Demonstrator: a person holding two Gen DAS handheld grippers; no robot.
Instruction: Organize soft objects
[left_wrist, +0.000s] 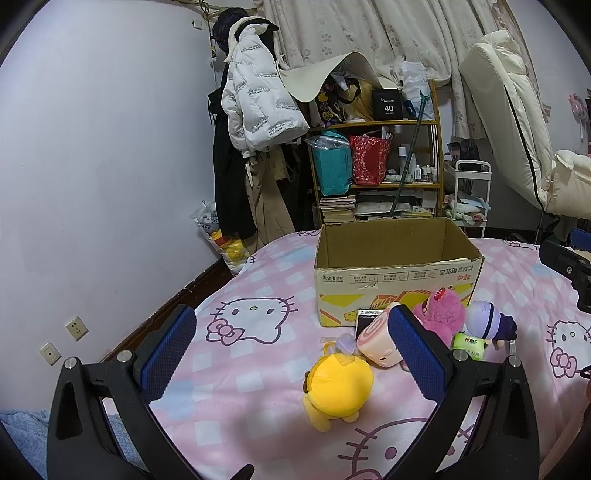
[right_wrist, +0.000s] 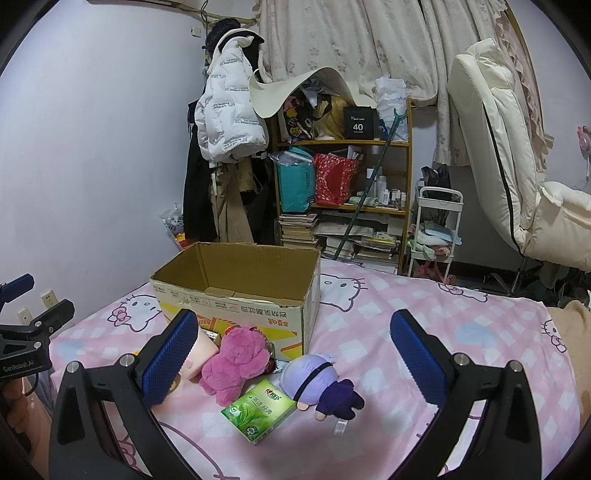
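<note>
While between the open left tongs (left_wrist: 291, 350), the yellow plush (left_wrist: 338, 391).

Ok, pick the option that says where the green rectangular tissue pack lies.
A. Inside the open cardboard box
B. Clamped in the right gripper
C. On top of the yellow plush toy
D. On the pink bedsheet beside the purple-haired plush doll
D: the green rectangular tissue pack lies flat on the pink bedsheet, beside the purple-haired plush doll, outside the open cardboard box.

Background, upper centre: white puffer jacket (left_wrist: 255, 92) hanging beside a cluttered wooden shelf (left_wrist: 406, 125); floral curtain (left_wrist: 369, 29) above; cream recliner (right_wrist: 498, 147), upper right.
</note>
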